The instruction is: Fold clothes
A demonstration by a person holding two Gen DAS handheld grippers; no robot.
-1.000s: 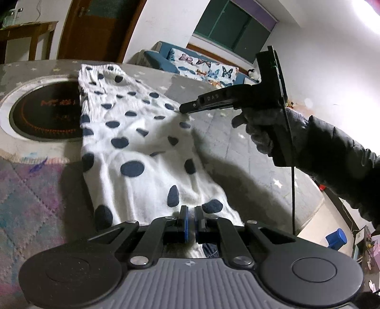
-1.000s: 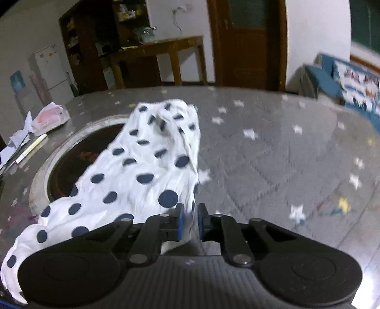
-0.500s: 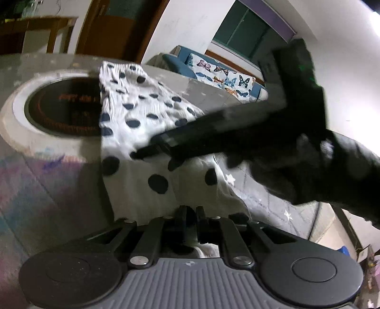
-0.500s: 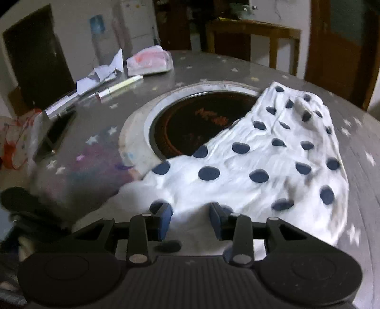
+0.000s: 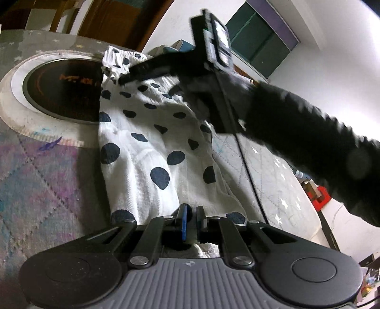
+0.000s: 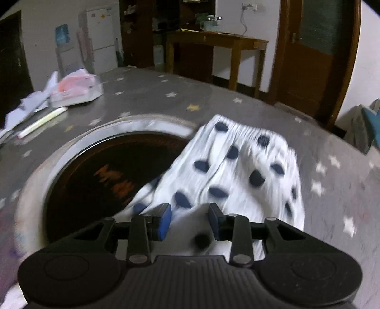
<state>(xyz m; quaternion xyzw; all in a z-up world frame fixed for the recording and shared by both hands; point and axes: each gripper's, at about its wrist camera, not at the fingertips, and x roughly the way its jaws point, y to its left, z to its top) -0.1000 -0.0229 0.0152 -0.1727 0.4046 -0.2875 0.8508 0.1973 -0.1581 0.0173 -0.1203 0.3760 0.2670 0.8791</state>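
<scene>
Item: white polka-dot garment (image 5: 152, 152), navy spots, lying long and rumpled across your starred table (image 6: 166, 95). Your left gripper (image 5: 191, 219) pinches its near hem; your right gripper (image 6: 190, 217), just opened, hovers spread above it.

A wooden side table (image 6: 217, 45) stands against the white wall (image 6: 256, 14). Left of it rise dark shelves (image 6: 140, 31), then a white fridge (image 6: 101, 39). Right of it is a brown door (image 6: 313, 54). A dark green window (image 5: 261, 40) is set elsewhere.
</scene>
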